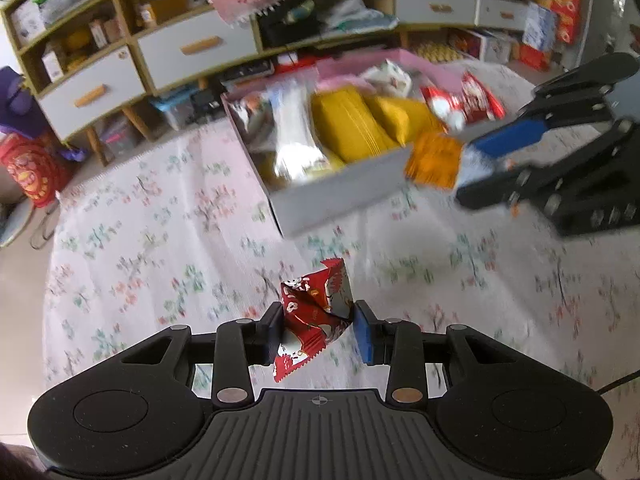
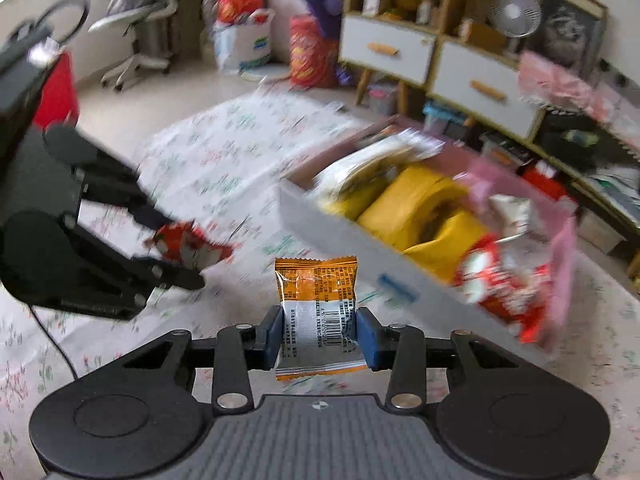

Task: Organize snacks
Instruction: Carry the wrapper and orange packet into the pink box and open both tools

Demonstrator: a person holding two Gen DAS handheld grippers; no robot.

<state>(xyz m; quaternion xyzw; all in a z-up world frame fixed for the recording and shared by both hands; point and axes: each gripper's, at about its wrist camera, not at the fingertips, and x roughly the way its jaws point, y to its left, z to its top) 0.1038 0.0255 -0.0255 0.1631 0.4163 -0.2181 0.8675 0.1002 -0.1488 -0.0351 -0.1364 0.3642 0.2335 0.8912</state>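
- Left wrist view: the left claw [image 1: 319,330] is clenched on a red snack packet [image 1: 314,314] at lower centre of the frame, above the floral desk [image 1: 160,240]. The packet is crumpled, its long axis running up the frame, upper corner pointing toward the box [image 1: 340,196] at centre.
- Same view, right edge: the right claw [image 1: 476,168] grasps an orange snack packet [image 1: 434,158] just beside the box's near corner.
- Right wrist view: the pads press the orange snack packet [image 2: 318,312] at its lower half, long axis up the frame, crimped top edge pointing away from the claw and toward the desk beyond.
- Same view, centre left: the left claw [image 2: 180,248] with its red snack packet [image 2: 188,246]; box [image 2: 360,260] at centre right, already well filled.
- Judgement: both packets look light, soft, slick foil, contents possibly crushable. Hold mid-body across the short axis, lightly.
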